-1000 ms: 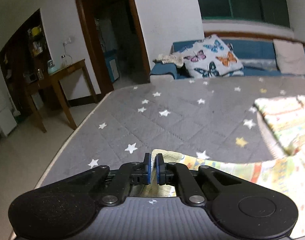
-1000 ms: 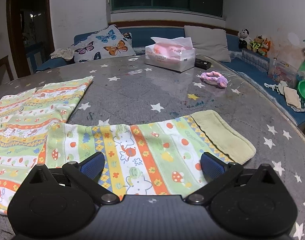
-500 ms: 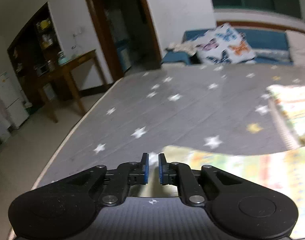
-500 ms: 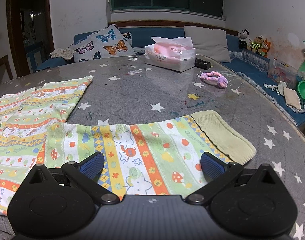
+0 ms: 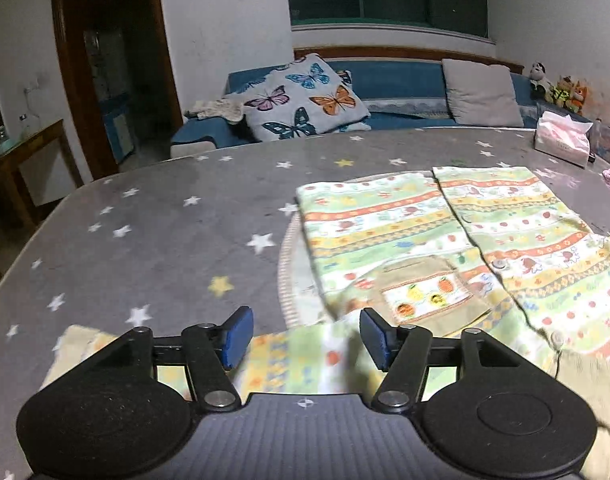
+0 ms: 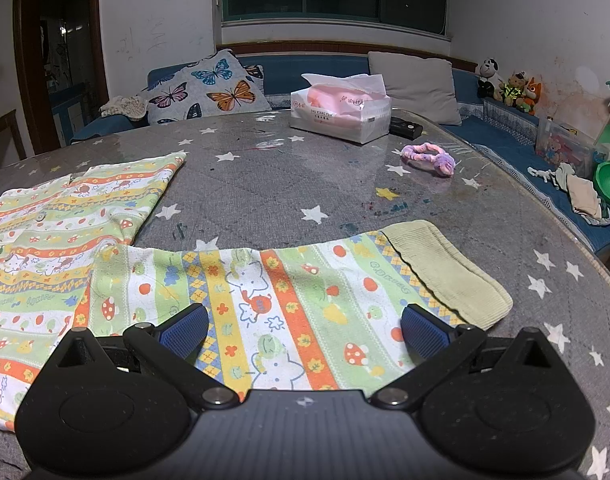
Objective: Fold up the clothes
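A child's striped cartoon-print top (image 5: 445, 236) lies spread flat on the grey star-patterned table (image 5: 153, 232); it also shows in the right wrist view (image 6: 65, 216). Its left sleeve (image 5: 305, 356) lies under my left gripper (image 5: 305, 336), which is open and empty just above it. Its right sleeve (image 6: 297, 300), with a pale green ribbed cuff (image 6: 449, 272), lies flat under my right gripper (image 6: 305, 328), which is open wide and empty.
A tissue box (image 6: 341, 108), a dark remote (image 6: 405, 128) and a purple hair tie (image 6: 429, 158) lie at the table's far side. A blue sofa with a butterfly cushion (image 5: 301, 102) stands behind. The table's left edge (image 5: 21, 256) drops to the floor.
My left gripper has opened and let go of the left sleeve, and has swung right to face the top. The right gripper has stayed still and open.
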### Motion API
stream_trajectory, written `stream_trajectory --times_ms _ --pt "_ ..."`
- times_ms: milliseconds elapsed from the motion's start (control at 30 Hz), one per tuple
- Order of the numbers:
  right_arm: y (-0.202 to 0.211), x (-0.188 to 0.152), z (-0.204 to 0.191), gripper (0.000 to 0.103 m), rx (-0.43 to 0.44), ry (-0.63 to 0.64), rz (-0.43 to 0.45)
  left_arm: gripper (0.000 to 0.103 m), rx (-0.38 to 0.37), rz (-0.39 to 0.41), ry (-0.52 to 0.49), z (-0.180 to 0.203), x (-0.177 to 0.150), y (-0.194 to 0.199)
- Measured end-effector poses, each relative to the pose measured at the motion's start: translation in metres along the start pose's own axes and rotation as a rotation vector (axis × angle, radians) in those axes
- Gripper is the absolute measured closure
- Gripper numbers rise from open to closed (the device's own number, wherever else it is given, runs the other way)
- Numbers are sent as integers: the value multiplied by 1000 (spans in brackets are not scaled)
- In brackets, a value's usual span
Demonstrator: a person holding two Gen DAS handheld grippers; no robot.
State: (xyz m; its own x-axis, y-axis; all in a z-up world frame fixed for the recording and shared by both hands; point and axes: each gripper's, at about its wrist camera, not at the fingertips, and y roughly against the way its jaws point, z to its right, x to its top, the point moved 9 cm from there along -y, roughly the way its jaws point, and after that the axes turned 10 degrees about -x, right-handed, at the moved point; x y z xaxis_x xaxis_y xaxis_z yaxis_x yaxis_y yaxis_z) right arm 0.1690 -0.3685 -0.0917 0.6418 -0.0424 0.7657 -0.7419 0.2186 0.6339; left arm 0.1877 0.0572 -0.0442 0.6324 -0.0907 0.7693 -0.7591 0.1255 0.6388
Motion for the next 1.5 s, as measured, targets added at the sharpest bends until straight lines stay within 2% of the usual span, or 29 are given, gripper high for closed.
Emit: stream_trajectory --times_ms 233,600,667,1033,1067,1233,1367,1500 --pt "0 0 0 0 1 -1 0 37 51 -58 7 -3 -10 -26" --pt "0 0 0 0 1 -1 0 33 48 -47 12 -3 -4 -24" --pt "0 0 0 0 1 -1 0 33 72 -60 -10 -2 -4 -30" --pt "0 0 0 0 1 -1 0 29 91 -64 24 -15 -4 -30" --pt "0 0 0 0 1 -1 0 29 88 -61 25 -13 -4 -28" --pt "0 1 0 0 -1 2 -1 11 48 -24 -3 5 -2 -7" --pt "1 1 -1 0 -7 8 2 6 26 -9 -46 19 -9 9" --pt "12 0 -11 0 11 20 4 3 40 -13 -83 22 -22 22"
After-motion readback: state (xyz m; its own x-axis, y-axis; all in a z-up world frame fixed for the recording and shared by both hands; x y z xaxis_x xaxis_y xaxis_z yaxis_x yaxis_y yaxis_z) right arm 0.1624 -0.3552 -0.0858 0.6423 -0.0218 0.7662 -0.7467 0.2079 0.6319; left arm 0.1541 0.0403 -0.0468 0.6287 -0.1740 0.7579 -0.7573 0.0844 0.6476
